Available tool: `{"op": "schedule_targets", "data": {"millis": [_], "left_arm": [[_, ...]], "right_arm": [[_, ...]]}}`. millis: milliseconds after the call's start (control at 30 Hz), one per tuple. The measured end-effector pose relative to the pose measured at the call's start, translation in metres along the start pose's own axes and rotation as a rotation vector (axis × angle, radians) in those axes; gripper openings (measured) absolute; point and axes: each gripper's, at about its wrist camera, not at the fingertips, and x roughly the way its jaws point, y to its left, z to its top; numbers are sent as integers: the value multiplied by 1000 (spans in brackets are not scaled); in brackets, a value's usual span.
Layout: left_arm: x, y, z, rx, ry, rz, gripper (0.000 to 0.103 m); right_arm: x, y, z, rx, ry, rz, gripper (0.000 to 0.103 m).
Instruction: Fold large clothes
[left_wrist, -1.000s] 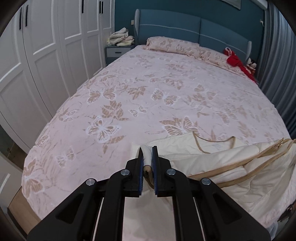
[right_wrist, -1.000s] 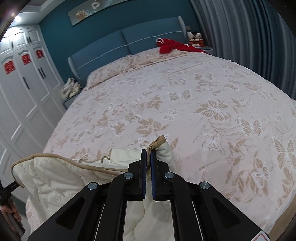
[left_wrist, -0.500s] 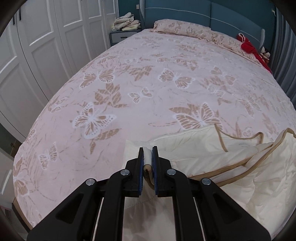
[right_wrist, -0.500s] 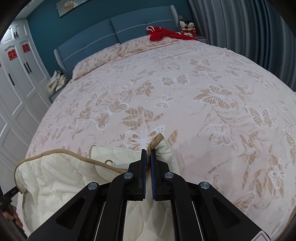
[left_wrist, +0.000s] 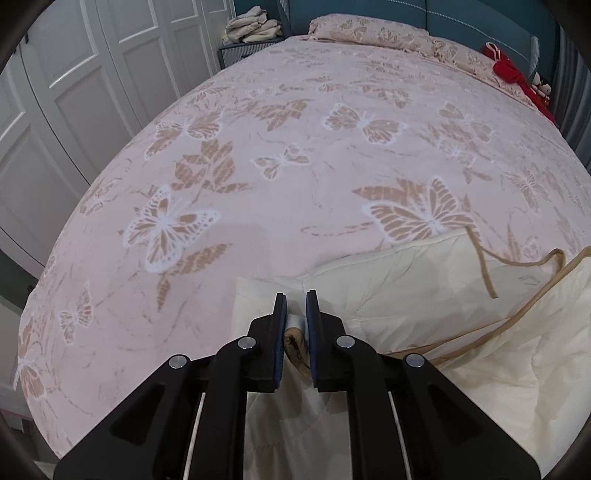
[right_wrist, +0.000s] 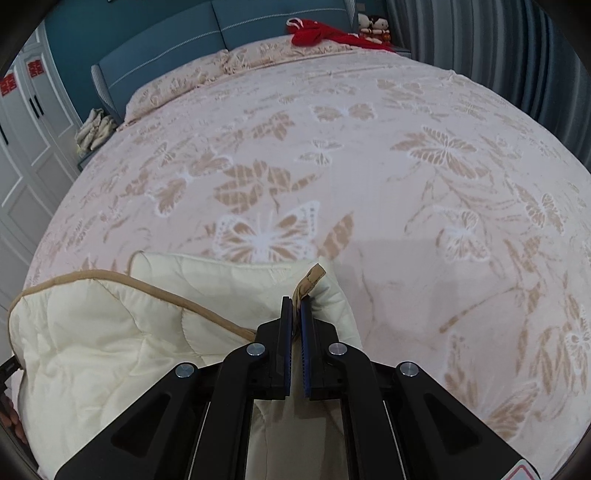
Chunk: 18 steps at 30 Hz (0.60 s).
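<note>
Cream quilted garment on the butterfly-print bed

We clamp its tan-trimmed edge in both the left hand-held gripper and the right hand-held gripper; we see no readable writing on it.

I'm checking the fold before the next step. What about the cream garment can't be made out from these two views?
- Cream garment, left wrist view: near part hidden under the left gripper; right side cut off by the frame.
- Right wrist view: the right gripper covers the pinched tan trim; garment type and full outline unclear.
</note>
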Motion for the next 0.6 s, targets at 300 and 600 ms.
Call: {"op": "schedule_targets", "data": {"millis": [300,600], "left_arm": [[27,-7,-5,18,25,20,14],[-7,33,5,-108,-49,-134,68]], "right_arm": [[21,11,-11,-60,13,-57,4],[-41,-15,9,46,-131,99,50]]}}
